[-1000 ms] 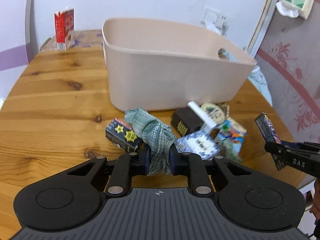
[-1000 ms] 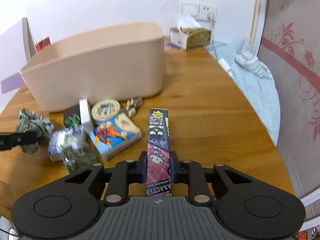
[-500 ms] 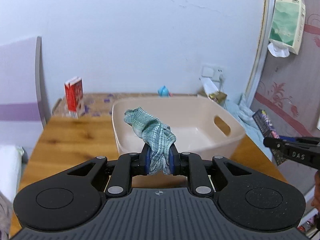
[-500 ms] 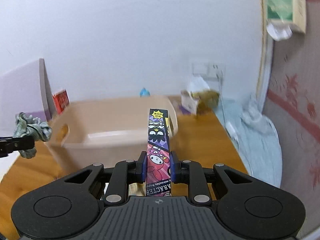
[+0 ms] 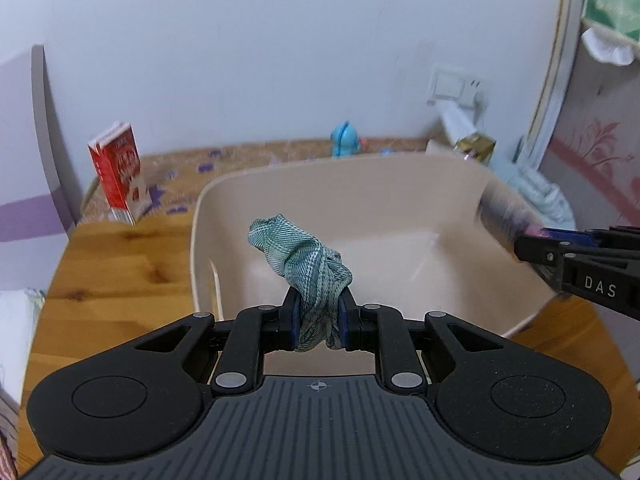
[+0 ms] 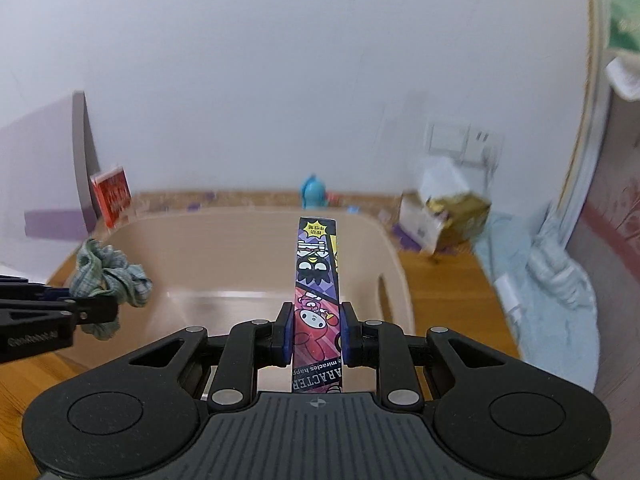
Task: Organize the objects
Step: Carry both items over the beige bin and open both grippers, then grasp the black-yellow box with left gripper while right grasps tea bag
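left gripper (image 5: 318, 324): clamped on a bunched green checked cloth (image 5: 306, 258); jaws narrow, fabric squeezed between the blue pads, most of it bulging up and forward of the tips.
right gripper (image 6: 316, 336): clamped on a long cartoon-print box (image 6: 318, 280), gripped on its two broad faces near the lower end; the rest sticks out forward, centre of the right wrist frame.
bin (image 5: 400, 184): beige plastic tub, open top, fills the middle of both wrist views; floor looks bare where visible. Sits on a wooden table (image 5: 120, 264).
cloth vs bin: in the left view the cloth hangs over the bin's near-left interior, above the floor, not touching the walls as far as I can tell.
box vs bin: box tip points at the far rim; in the left view it is blurred at right centre, over the bin's right wall.
why held so: both items look carried over the opening for a drop; end grip on the box keeps the length clear of the fingers.
judgement: carry phase about done, release not yet made.
risk: cloth may snag on a pad when the jaws open; box could tip against the wall.
background: red carton (image 5: 118, 174) upper left, blue toy (image 5: 344, 144) behind the bin, both off-task.
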`<move>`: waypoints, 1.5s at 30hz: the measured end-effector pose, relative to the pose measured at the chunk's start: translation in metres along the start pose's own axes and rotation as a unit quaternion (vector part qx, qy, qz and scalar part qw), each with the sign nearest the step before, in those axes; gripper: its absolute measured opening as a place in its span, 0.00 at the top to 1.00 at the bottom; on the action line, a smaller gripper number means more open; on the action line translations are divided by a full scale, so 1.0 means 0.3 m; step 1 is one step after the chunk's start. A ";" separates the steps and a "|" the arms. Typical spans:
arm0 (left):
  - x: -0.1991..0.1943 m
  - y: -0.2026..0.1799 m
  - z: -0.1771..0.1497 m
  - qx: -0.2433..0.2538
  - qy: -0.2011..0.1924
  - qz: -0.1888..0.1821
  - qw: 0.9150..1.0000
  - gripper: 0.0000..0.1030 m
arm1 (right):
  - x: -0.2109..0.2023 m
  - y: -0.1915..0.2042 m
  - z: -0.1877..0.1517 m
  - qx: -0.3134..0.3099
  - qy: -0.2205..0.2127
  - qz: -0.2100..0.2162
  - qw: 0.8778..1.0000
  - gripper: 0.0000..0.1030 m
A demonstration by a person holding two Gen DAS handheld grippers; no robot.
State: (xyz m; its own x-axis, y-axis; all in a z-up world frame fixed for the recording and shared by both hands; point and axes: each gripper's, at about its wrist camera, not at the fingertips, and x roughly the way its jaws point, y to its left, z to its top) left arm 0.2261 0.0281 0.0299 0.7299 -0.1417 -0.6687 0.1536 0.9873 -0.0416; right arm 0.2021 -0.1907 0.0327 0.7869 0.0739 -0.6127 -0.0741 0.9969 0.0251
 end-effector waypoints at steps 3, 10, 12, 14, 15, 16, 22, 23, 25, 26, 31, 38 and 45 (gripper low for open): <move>0.048 0.005 -0.009 -0.007 0.014 -0.004 1.000 0.79 | 0.052 0.011 -0.006 -0.006 0.019 -0.003 1.000 0.80; 0.003 -0.009 -0.023 -0.008 -0.012 -0.001 1.000 0.25 | 0.047 0.029 0.005 -0.007 0.020 0.005 1.000 0.58; -0.036 -0.009 -0.026 -0.004 -0.031 0.004 0.999 0.23 | 0.009 0.045 -0.001 -0.012 0.007 0.003 1.000 0.47; -0.074 -0.007 -0.029 -0.002 -0.036 0.003 0.999 0.22 | -0.034 0.057 -0.005 -0.014 -0.006 0.000 1.000 0.40; -0.092 -0.004 -0.032 -0.001 -0.039 0.003 0.999 0.21 | -0.058 0.063 -0.008 -0.014 -0.012 0.000 1.000 0.39; -0.111 -0.002 -0.038 0.000 -0.041 0.004 0.999 0.20 | -0.080 0.067 -0.010 -0.012 -0.016 0.001 1.000 0.36; -0.209 0.022 -0.106 0.008 -0.055 0.013 0.998 0.13 | -0.202 0.104 -0.084 0.000 -0.036 0.002 0.999 0.07; -0.220 0.029 -0.122 0.008 -0.054 0.013 0.998 0.13 | -0.215 0.111 -0.099 0.001 -0.036 0.002 0.999 0.06; -0.235 0.039 -0.153 0.011 -0.050 0.013 0.999 0.12 | -0.237 0.110 -0.143 0.002 -0.032 0.006 0.999 0.03; -0.238 0.044 -0.171 0.014 -0.046 0.015 0.999 0.11 | -0.243 0.112 -0.167 0.002 -0.027 0.008 1.000 0.00; -0.238 0.072 -0.270 0.030 -0.031 0.021 0.999 0.11 | -0.248 0.116 -0.284 0.004 0.004 0.016 1.000 0.00; -0.185 0.114 -0.377 0.020 0.005 0.004 1.000 0.11 | -0.219 0.134 -0.414 -0.001 0.054 0.020 0.998 0.00; -0.112 0.121 -0.438 0.018 0.036 -0.019 0.999 0.11 | -0.157 0.133 -0.519 0.016 0.106 0.026 0.994 0.02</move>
State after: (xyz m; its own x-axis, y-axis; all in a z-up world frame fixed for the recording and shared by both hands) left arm 0.1197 0.0782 -0.0468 0.6740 -0.1726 -0.7183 0.2053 0.9778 -0.0422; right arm 0.0666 -0.1584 -0.0603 0.6347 0.1217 -0.7631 -0.0897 0.9924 0.0837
